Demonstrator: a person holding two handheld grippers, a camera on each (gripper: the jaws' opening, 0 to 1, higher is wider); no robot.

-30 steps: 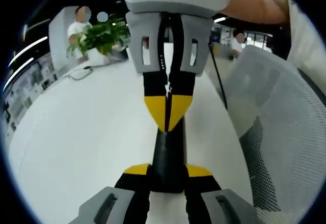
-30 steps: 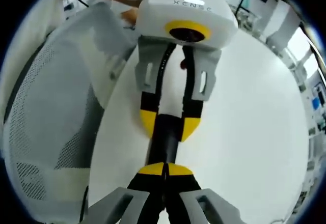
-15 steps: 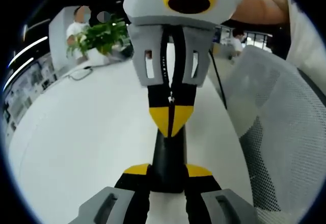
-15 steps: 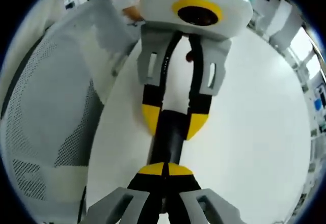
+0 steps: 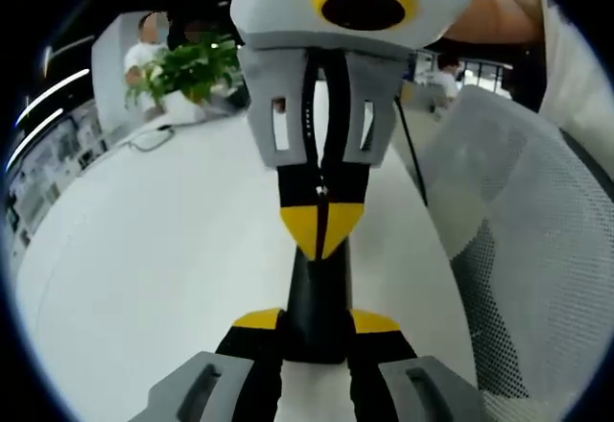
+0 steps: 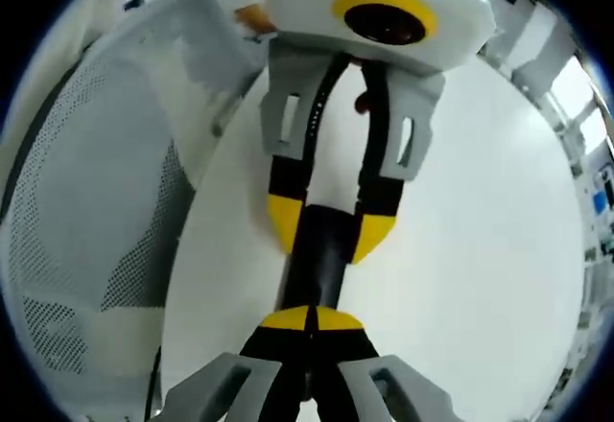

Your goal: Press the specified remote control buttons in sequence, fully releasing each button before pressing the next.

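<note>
White table [image 5: 144, 249]; black remote [image 5: 318, 307] lying on it; potted plant [image 5: 187, 67] at far edge.

The black remote [image 5: 319, 297] hides its buttons beneath both hand-held gripper tips.

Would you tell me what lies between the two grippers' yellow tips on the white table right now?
The black remote control spans that stretch: in the left gripper view, the left gripper clamps its near end while the shut right gripper rests on its far end, over the white table.

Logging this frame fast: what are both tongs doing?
Left tongs: shut on the black remote.
Right tongs: shut, tip on the remote.
</note>
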